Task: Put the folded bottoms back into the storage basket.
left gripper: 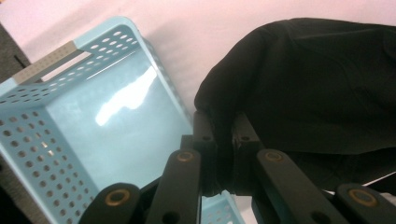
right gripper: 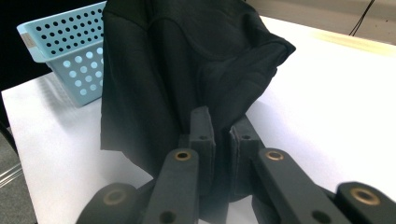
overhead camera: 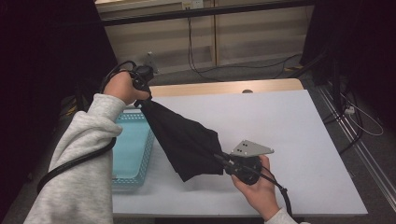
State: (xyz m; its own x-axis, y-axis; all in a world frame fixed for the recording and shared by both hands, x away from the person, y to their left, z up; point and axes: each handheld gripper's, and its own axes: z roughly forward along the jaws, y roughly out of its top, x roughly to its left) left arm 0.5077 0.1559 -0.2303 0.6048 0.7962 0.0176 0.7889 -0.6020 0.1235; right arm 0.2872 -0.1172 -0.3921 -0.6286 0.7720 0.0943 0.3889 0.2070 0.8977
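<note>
Both grippers clenched on black cloth (overhead camera: 184,140): left gripper (overhead camera: 142,91) upper left, right gripper (overhead camera: 229,163) lower centre. Cloth hangs stretched above worktop (overhead camera: 289,130), beside blue basket (overhead camera: 133,177). Prob. next: lower w/ even tension into basket.

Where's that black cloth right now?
In the high view, the black cloth hangs stretched between the left claw and right claw, above the white table, just right of the blue basket.
</note>
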